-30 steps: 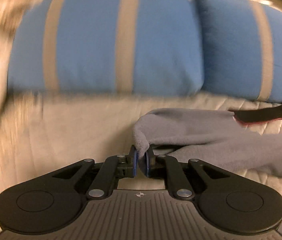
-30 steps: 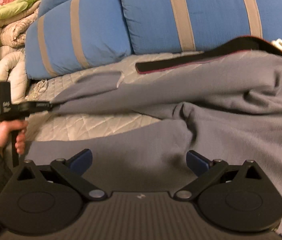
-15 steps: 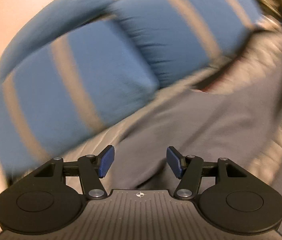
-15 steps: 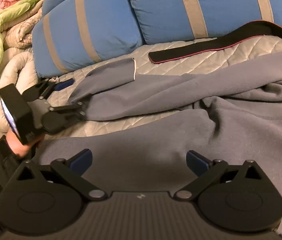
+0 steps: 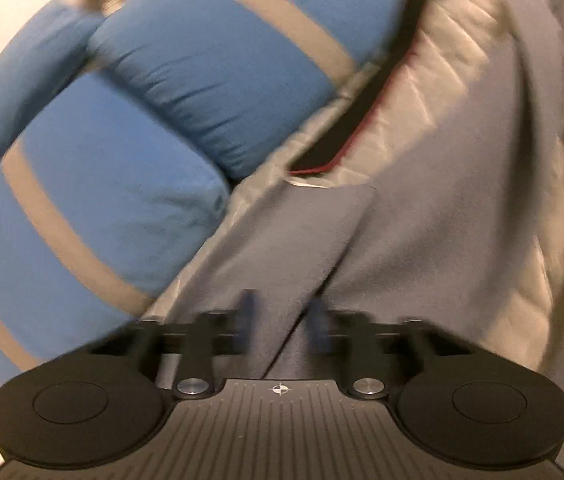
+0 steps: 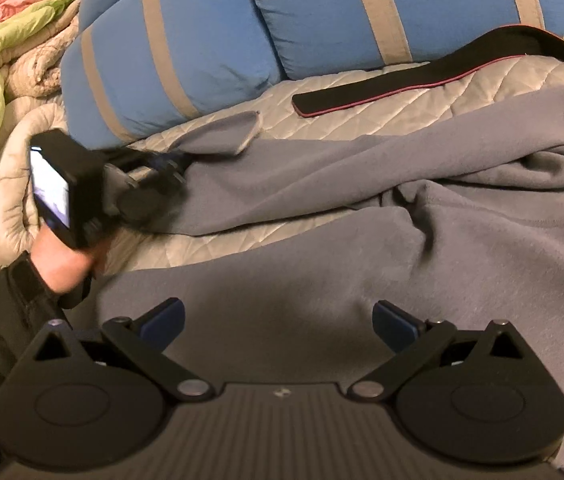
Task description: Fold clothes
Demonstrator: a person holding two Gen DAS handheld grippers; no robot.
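A grey fleece garment (image 6: 362, 208) lies spread and rumpled on the quilted bedspread (image 6: 362, 116). Its sleeve (image 5: 298, 240) reaches left toward the pillows and ends in a folded cuff (image 6: 225, 132). My left gripper (image 5: 282, 320) is rolled over at the sleeve's edge; its jaws are closing, blurred, still a gap apart with grey fabric in the gap. In the right wrist view a hand (image 6: 65, 256) holds the left gripper (image 6: 169, 168) against the sleeve. My right gripper (image 6: 277, 324) hangs open just over the garment's near part, nothing between its fingers.
Blue pillows with tan stripes (image 6: 201, 40) line the back of the bed. A black strap with a red edge (image 6: 402, 84) lies on the quilt beyond the garment. A heap of cream, green and pink bedding (image 6: 1, 60) sits at the far left.
The left gripper let go of the sleeve end, opened, rolled and slid along the sleeve toward the garment's body; its jaws now narrow again. The right gripper stayed put.
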